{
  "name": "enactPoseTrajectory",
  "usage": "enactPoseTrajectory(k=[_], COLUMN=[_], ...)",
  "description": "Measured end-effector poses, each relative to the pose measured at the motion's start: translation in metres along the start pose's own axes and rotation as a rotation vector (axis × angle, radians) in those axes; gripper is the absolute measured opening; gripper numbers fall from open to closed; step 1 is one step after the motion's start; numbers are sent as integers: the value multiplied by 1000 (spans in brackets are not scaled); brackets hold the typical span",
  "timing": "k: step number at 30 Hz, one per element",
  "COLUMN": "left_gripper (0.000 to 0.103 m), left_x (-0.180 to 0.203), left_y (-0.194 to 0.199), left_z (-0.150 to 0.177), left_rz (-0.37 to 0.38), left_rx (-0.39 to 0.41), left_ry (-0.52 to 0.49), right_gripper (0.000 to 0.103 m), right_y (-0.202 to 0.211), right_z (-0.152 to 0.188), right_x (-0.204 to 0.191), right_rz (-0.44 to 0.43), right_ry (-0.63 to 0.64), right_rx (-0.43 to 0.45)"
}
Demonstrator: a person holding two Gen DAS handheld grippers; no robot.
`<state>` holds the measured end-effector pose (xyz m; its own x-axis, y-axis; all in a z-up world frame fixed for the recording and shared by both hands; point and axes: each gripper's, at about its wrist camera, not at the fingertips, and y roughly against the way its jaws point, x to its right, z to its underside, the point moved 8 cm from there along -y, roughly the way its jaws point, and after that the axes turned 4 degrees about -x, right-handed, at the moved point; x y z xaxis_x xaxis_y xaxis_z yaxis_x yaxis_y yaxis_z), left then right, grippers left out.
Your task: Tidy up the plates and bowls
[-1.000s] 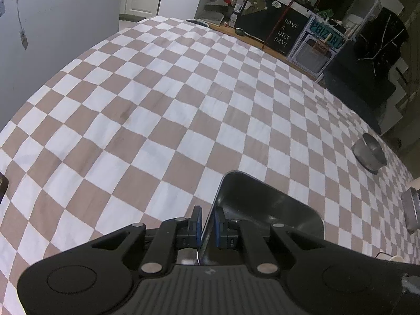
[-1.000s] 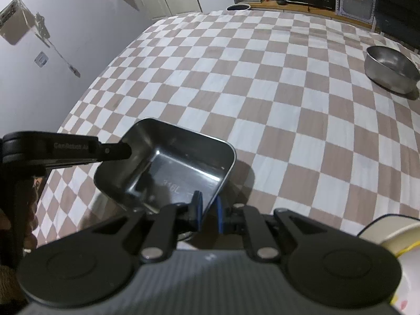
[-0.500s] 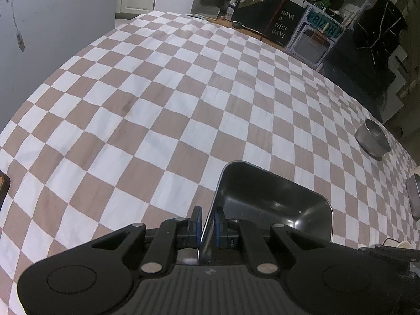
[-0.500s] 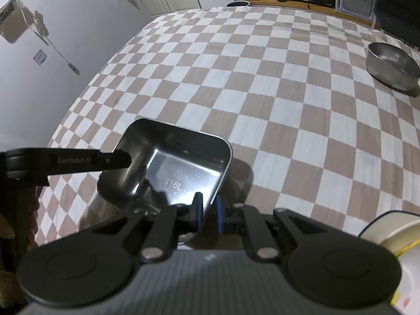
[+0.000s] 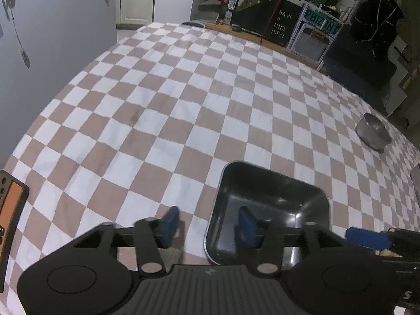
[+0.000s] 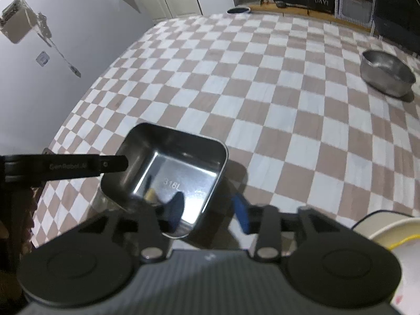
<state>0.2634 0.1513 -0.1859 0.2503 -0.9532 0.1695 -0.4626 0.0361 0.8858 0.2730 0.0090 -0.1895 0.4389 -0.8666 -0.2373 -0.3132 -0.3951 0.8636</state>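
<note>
Left tongs (image 5: 207, 224): jaws opening, straddling the square steel tray's (image 5: 270, 204) left wall, pads not pressing.
Right tongs (image 6: 208, 211): jaws opening astride the tray's right wall, gripping nothing.
Tray: sitting on the checkered bench (image 5: 183, 110), nearest the tongs.
Handling: likely light, rigid, slippery; pinching the thin rim suits best.
Round steel bowl (image 6: 386, 74): resting well beyond the tray, far right.

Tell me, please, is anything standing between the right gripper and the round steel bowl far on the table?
Nothing visible does. From the right gripper, whose jaws are opening astride the rim of the square steel tray, only bare checkered tablecloth lies up to the round steel bowl.
</note>
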Motion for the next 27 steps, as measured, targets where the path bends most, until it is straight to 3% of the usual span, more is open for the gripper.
enactPoseTrajectory(k=[5,7,11,21,27], left_gripper=[97,103,103,103,103], left_x=[27,48,89,198,278], left_y=[21,30,30,11,-10], left_z=[-12,-16,-15,-12,-16], left_rz=[32,57,79,123,237], left_rx=[86,129,132,135,108], left_ry=[14,-5,-71,-213,-277], right_gripper=[88,94,102,102,102], right_y=[32,47,77,148,160], right_z=[-4,-4,0,19,44], right_x=[21,39,86,233,321], right_rz=[28,51,120,266,409], right_ry=[-36,-66,-127,-420,-598], right_rx=[88,133,205,375,415])
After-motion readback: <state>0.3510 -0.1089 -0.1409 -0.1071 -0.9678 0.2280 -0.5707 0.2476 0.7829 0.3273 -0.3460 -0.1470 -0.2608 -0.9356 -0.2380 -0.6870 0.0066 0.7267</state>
